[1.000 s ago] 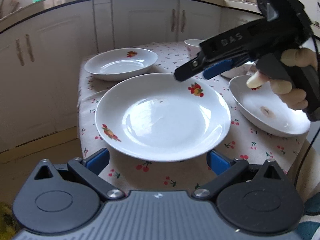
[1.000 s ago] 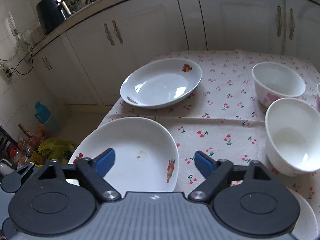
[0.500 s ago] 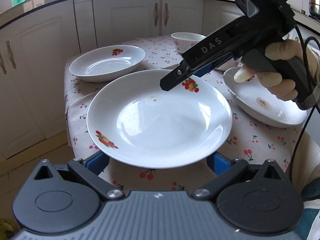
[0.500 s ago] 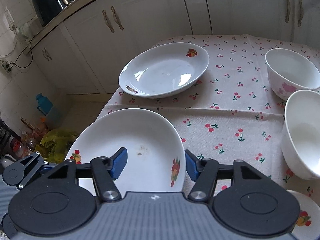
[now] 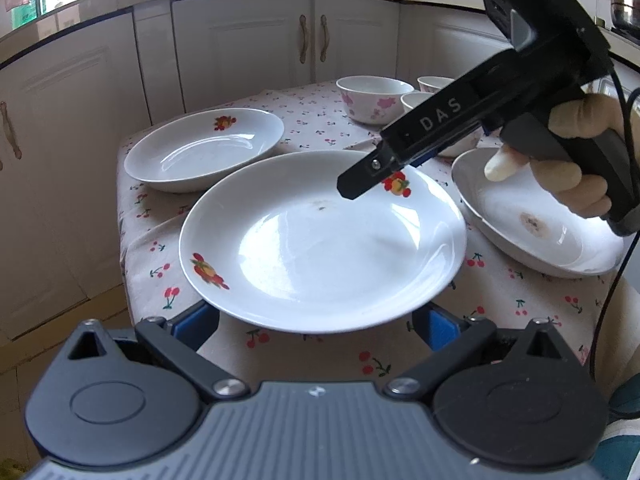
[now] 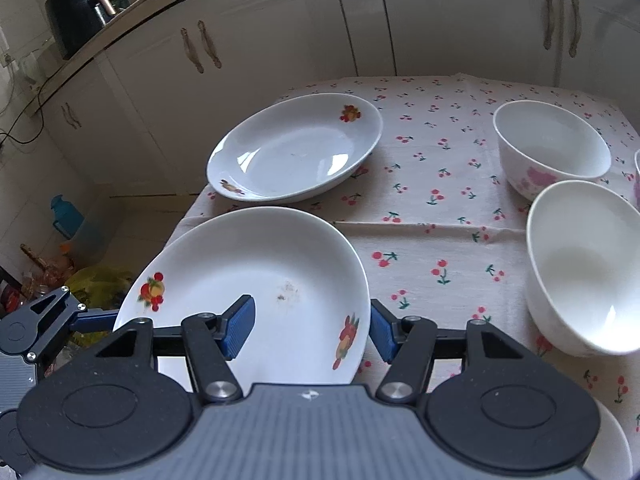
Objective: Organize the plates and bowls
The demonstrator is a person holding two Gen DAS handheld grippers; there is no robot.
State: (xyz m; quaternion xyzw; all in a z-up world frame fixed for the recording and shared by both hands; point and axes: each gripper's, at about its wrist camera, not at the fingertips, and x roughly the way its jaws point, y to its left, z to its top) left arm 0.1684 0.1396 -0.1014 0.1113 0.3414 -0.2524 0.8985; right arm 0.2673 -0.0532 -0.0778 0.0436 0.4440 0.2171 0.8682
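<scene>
A white plate with fruit prints (image 5: 320,240) lies at the table's near left corner, also in the right wrist view (image 6: 248,280). My left gripper (image 5: 316,326) is open, its blue pads (image 5: 196,326) under the plate's near rim. My right gripper (image 6: 312,326) is open, one pad over the plate and one outside its right rim; it shows from the side in the left wrist view (image 5: 404,160). A second fruit plate (image 5: 204,148) lies farther back (image 6: 296,148). A third plate (image 5: 532,220) lies right. Bowls (image 6: 552,144) (image 6: 584,268) stand right.
The table has a cherry-print cloth (image 6: 432,208), with its left edge just beside the near plate. White cabinets (image 5: 240,48) stand behind. A blue jug (image 6: 66,216) and bags (image 6: 92,280) are on the floor to the left. A third bowl (image 5: 436,82) stands at the back.
My right gripper has moved forward and lower, its jaws now straddling the near plate's right rim. The left gripper stays under the plate's near edge, with the view shifted slightly.
</scene>
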